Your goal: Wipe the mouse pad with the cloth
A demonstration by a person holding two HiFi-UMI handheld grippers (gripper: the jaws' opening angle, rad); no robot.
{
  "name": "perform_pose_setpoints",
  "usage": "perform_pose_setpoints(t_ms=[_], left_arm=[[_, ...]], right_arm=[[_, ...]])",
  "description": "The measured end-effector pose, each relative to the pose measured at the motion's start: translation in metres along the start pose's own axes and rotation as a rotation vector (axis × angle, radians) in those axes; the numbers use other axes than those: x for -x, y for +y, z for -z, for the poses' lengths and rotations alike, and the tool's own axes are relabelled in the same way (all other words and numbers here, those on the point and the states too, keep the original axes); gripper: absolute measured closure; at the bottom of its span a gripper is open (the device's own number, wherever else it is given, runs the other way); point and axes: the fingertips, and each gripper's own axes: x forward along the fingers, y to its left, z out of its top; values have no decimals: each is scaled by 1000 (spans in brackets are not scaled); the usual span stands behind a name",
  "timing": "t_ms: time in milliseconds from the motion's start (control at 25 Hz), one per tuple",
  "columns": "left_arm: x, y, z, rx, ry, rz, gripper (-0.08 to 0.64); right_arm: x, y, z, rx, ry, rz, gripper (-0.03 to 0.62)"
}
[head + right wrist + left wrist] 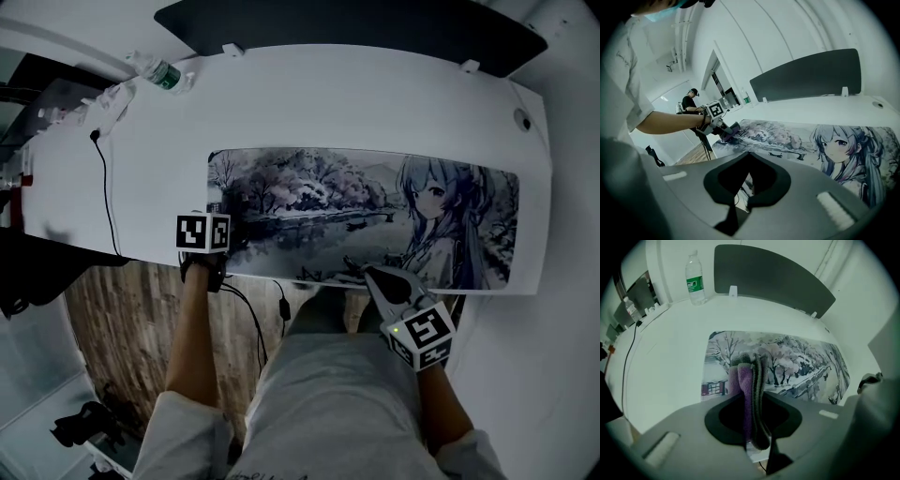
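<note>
1. Left tongs (754, 376) are clamped on the folded cloth (746, 394); it looks soft and light, and is well held mid-fold.
2. The cloth is at the left end of the mouse pad (356, 202); the thin pad may creep on the surface (309, 94).
3. Right tongs (375, 277) are closed and empty at the pad's near edge.

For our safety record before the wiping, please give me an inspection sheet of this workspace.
Surface: white desk, carrying the mouse pad along its near edge.
Job's things: printed mouse pad lies flat; purple and grey cloth is at the pad's left end.
Clutter: water bottle upright at the far left corner.
Grippers: left gripper shut on the cloth; right gripper shut, empty, at the pad's near edge.
Cables: black cable on the desk's left part; second cable hangs below the near edge.
Surroundings: dark divider panel, wooden floor, another person far off.
</note>
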Motion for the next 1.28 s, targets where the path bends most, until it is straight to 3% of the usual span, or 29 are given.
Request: perform_pose_setpoints(t_ms=[320, 1280], left_arm=[[-12, -54, -4, -52, 17, -7, 456], [-44, -204, -22, -58, 11, 54, 456]], right_arm=[[31, -25, 8, -8, -12, 9, 584], [102, -87, 30, 20, -3, -39, 584]])
